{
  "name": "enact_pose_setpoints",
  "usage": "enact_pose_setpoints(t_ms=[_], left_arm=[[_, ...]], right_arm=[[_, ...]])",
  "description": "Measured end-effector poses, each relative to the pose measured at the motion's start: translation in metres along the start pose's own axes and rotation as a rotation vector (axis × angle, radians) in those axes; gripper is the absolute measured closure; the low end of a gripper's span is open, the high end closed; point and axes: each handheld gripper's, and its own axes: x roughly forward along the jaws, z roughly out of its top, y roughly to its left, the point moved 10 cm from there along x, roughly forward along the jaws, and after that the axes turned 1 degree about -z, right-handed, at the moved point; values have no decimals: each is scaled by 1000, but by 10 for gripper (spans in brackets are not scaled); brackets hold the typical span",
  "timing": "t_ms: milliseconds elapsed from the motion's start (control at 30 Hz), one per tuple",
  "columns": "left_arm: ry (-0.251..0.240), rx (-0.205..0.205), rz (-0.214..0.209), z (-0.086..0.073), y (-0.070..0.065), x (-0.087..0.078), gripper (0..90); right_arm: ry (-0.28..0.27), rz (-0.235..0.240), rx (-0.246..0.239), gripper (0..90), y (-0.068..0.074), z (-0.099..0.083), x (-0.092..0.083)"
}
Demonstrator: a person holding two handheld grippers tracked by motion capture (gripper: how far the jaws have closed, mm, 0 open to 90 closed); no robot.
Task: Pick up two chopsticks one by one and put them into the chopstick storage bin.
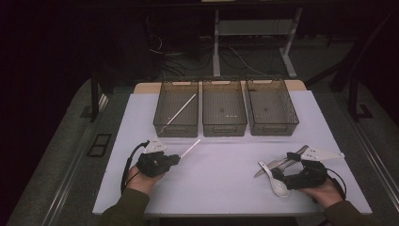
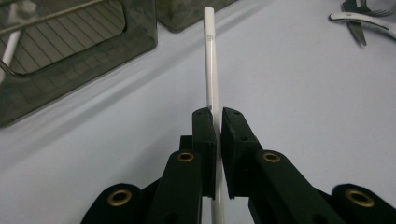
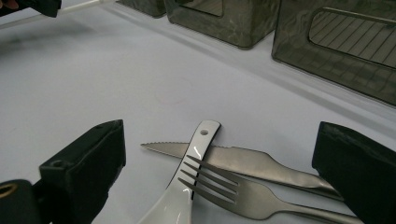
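Note:
My left gripper (image 2: 218,114) is shut on a thin white stick (image 2: 211,65), which points away over the white mat toward the bins. In the high view the left gripper (image 1: 176,158) is at the mat's front left, with the stick (image 1: 190,149) jutting out to the upper right. My right gripper (image 3: 219,134) stands wide open, a jaw on each side of a small pile of cutlery: a serrated knife (image 3: 247,161), a metal fork (image 3: 233,189) and a white spoon (image 3: 198,145). From above, the right gripper (image 1: 283,165) is at the front right, next to the spoon (image 1: 278,186).
Three dark see-through bins stand in a row at the back of the mat: left (image 1: 175,131), middle (image 1: 224,128), right (image 1: 274,128). A second white stick (image 1: 181,110) leans inside the left bin. Bare white mat (image 1: 221,165) lies between the two grippers.

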Motion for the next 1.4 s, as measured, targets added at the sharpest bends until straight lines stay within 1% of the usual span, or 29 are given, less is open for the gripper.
enact_pose_setpoints(t_ms=[133, 367, 467, 500, 700, 967, 1100, 1400], left_arm=[[-15, -11, -6, 6, 0, -2, 836], [-16, -8, -11, 12, 0, -3, 835], [-29, -10, -12, 18, 2, -5, 835], [-40, -15, -13, 20, 2, -5, 836], [-57, -8, -8, 31, 5, -8, 835], [-80, -8, -3, 48, 11, -11, 835], [-80, -8, -5, 55, 15, -11, 835], [-78, -11, 12, 75, 26, -11, 835]], right_arm=[[1, 0, 0, 28, 0, 0, 0], [-1, -2, 2, 28, 0, 0, 0], [-1, -1, 1, 28, 0, 0, 0], [-2, -2, 2, 28, 0, 0, 0], [-2, -2, 6, 28, -1, 0, 0], [-6, -3, 9, 28, -1, 1, -1], [-8, -5, 10, 28, -1, 1, -1], [-9, -2, 8, 28, -1, 1, -1]])
